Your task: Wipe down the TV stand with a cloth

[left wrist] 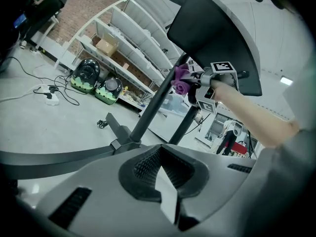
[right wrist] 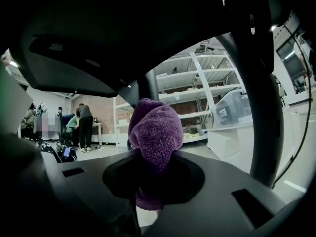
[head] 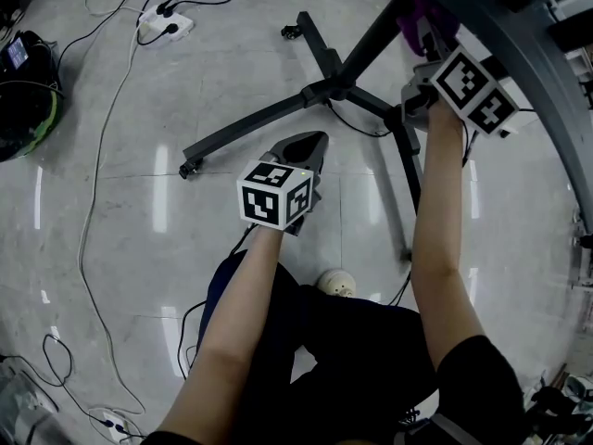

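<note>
Cloth: purple cloth [right wrist: 155, 132] is sitting bunched in my right hand-held gripper [right wrist: 154, 179], whose jaws are clamping its lower fold.
Contact: I am holding the cloth up against an upright post [left wrist: 154, 107] of the TV stand [head: 326, 86], high up and just below the dark back of the screen [left wrist: 217, 38].
Left side: my left hand-held gripper [left wrist: 159, 164] is hanging lower, above the base legs [head: 250, 123], with its jaws drawn together on nothing.
Progress: I am judging the wiping to be under way on the post. No view is showing which surfaces are already clean.
Remaining: I am expecting the base legs and the castors [head: 292, 32] down on the floor [head: 139, 202] to need a pass too.
</note>
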`<state>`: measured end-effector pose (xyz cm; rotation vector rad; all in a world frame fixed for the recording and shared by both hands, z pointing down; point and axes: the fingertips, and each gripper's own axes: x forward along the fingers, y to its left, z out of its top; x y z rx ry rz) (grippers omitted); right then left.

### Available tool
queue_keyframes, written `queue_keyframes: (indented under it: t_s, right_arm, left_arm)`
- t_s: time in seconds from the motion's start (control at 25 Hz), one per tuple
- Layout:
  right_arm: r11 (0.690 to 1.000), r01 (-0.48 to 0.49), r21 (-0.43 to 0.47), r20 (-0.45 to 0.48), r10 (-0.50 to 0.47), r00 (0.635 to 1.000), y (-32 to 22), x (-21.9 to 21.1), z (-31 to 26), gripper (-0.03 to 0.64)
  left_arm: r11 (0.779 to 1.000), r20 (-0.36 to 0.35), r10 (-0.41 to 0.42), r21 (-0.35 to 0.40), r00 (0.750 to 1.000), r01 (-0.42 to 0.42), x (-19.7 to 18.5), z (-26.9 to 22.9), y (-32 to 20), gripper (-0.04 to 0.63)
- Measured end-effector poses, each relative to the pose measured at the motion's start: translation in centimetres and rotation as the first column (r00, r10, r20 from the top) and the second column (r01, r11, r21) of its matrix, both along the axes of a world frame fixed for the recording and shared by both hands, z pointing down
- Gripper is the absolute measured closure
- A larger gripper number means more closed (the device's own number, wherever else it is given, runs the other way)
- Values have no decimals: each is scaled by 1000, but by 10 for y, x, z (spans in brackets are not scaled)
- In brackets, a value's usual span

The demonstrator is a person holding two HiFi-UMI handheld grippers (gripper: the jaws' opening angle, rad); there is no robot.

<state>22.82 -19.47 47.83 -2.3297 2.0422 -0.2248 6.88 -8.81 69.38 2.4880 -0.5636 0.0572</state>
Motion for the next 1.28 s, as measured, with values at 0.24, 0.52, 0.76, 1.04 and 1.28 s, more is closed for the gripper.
queue_keyframes:
  t_s: [0.24, 0.52, 0.76, 1.04, 1.28]
  right_arm:
    - [998, 8, -67, -20, -9, 1000, -4, -2, 27, 528]
    - [987, 38, -159, -57, -47, 997, -8, -14, 68, 528]
    - [973, 33, -228, -61, -48, 997, -7, -11, 103, 528]
    - [951, 19, -310, -63, -41, 997, -3, 0, 145, 528]
    - [924, 16, -382, -66, -45, 997, 0, 6, 182, 528]
  left_arm:
    - [1000, 9, -8, -8, 1000, 8, -1, 4, -1, 589]
    - [1000, 3, 12, -7, 1000, -12, 7, 2, 4, 589]
    - [1000, 2, 14, -18, 1000, -14, 8, 5, 4, 589]
    - [1000, 6, 16, -26, 1000, -16, 12, 10, 4, 589]
    - [999, 19, 18, -36, 1000, -18, 16, 18, 1, 588]
